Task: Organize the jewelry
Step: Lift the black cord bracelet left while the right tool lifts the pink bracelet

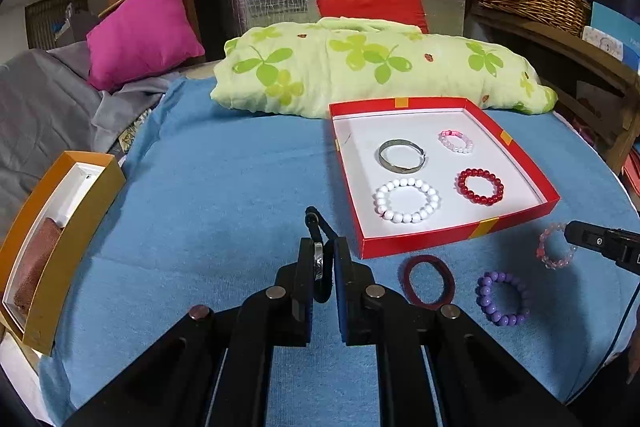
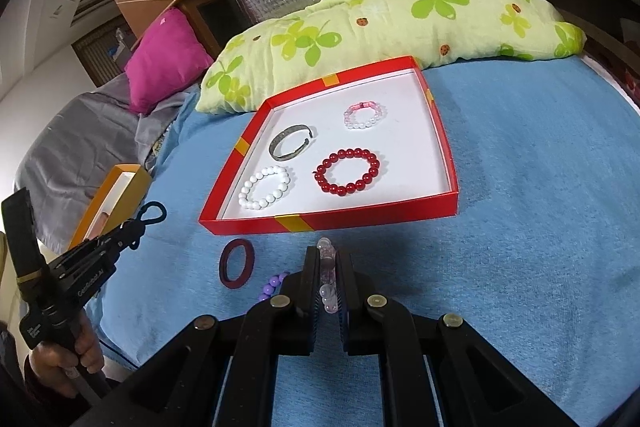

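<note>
My left gripper is shut on a dark cord bracelet with a silver metal part, held just above the blue blanket in front of the red tray. In the right wrist view that left gripper is at the far left, and the cord's loop sticks out past its tips. My right gripper is shut on a pale pink clear-bead bracelet, close to the tray's front wall. The tray holds a silver bangle and white, red and pink-white bead bracelets.
A maroon hair band and a purple bead bracelet lie on the blanket in front of the tray. An orange box with a brown cloth inside sits at the left edge. A green-patterned pillow lies behind the tray. A hand holds the left gripper's handle.
</note>
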### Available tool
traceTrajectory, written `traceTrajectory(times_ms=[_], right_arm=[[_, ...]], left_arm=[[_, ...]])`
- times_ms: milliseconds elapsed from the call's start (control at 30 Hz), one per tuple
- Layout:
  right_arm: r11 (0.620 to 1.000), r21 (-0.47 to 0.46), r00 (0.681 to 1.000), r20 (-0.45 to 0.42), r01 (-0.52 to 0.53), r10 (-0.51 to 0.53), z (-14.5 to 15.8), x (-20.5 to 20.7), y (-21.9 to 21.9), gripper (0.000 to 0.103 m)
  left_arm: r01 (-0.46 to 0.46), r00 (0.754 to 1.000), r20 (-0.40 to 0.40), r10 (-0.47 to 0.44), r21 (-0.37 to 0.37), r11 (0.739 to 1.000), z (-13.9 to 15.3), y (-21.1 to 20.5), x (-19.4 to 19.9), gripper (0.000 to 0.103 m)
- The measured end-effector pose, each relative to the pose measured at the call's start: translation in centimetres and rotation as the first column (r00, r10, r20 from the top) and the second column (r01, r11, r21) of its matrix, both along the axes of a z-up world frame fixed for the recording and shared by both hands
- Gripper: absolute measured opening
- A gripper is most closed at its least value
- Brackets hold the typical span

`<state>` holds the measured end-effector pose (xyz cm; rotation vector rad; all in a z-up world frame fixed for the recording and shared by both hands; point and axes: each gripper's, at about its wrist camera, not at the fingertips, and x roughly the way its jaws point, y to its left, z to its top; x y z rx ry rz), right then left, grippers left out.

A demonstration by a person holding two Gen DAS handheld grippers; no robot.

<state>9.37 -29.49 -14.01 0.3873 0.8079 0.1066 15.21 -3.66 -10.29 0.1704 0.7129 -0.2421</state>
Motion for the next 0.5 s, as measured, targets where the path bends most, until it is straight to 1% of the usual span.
traceTrajectory(times_ms=[500], right_arm=[[1.000, -0.006, 1.000, 0.019, -0.011, 0.011, 0.4, 0.0, 0.4, 0.009]], left_arm=[[0.008, 0.999, 0.048, -0.009, 0.021, 1.000, 0.9, -1.5, -0.4, 0.010]])
